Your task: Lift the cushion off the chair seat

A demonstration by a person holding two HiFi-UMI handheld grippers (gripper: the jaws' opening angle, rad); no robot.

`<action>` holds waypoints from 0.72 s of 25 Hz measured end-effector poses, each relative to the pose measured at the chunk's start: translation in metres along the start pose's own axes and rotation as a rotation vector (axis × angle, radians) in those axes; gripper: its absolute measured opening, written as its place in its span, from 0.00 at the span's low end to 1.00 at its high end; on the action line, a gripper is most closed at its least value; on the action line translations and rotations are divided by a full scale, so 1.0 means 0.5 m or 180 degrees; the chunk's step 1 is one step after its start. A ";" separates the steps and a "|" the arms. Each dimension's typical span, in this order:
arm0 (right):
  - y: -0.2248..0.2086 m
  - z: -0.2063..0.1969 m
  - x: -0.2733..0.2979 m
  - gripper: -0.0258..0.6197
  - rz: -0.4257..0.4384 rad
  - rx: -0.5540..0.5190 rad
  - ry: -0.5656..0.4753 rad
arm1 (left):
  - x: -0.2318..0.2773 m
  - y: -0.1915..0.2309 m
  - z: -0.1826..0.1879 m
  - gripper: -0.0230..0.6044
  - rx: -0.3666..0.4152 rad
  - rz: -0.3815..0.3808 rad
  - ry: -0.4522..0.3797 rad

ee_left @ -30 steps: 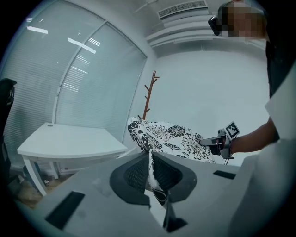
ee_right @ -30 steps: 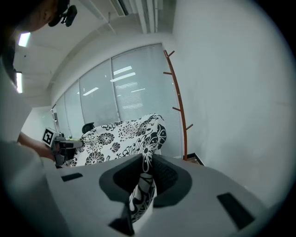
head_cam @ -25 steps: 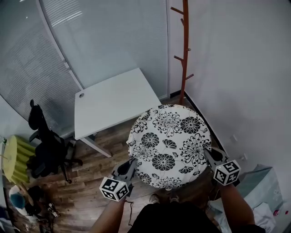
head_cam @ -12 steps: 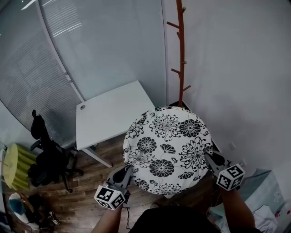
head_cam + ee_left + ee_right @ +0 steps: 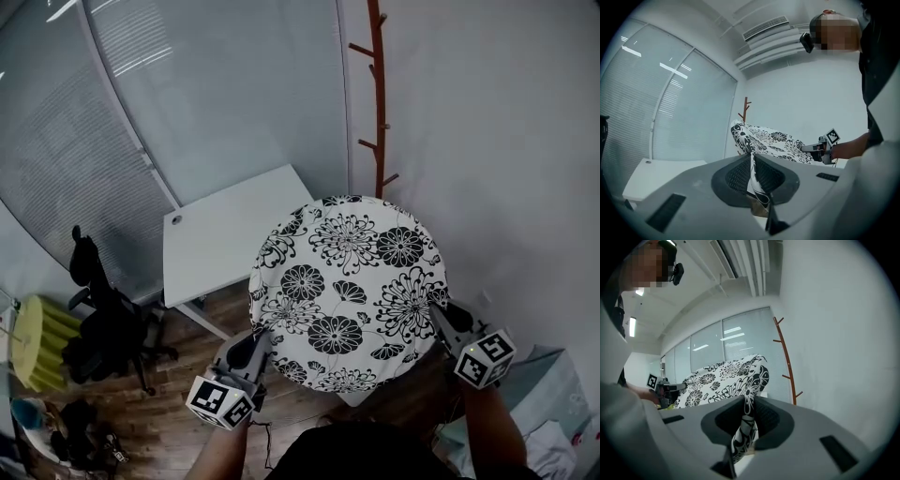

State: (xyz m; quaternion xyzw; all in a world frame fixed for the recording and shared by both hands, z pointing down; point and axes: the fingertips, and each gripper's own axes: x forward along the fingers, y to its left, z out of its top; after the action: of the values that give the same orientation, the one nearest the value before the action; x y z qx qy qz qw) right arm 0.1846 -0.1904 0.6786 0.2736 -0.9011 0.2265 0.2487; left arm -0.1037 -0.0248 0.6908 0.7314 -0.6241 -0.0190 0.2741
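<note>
A round white cushion (image 5: pixel 347 286) with black flower print hangs in the air in front of me, held flat between both grippers. My left gripper (image 5: pixel 259 343) is shut on its near left edge, and the fabric (image 5: pixel 751 164) is pinched between the jaws in the left gripper view. At the right edge, my right gripper (image 5: pixel 441 315) is shut on the cushion (image 5: pixel 747 418). Each gripper view shows the cushion (image 5: pixel 768 140) stretching away toward the other gripper. No chair seat shows under it.
A white desk (image 5: pixel 230 239) stands behind the cushion by frosted glass panels. A red-brown coat stand (image 5: pixel 378 103) rises against the white wall. A black office chair (image 5: pixel 108 323) and a yellow-green stool (image 5: pixel 33 342) sit on the wood floor at left.
The cushion and both grippers have risen toward the camera and the cushion looks larger. The left gripper has dropped lower in the view, the right has shifted slightly right.
</note>
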 end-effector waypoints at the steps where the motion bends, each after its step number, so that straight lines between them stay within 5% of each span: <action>1: 0.000 -0.001 0.000 0.12 0.0004 -0.0013 -0.0016 | 0.000 0.000 0.000 0.06 0.0027 0.0004 -0.0012; 18: 0.010 0.008 -0.003 0.11 -0.0112 -0.0265 -0.0063 | 0.006 0.009 -0.012 0.06 0.0194 -0.0040 -0.0072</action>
State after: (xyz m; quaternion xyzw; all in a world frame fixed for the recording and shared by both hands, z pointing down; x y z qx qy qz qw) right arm 0.1815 -0.1884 0.6734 0.2810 -0.9072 0.1818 0.2549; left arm -0.1049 -0.0255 0.6988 0.7431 -0.6229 -0.0100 0.2445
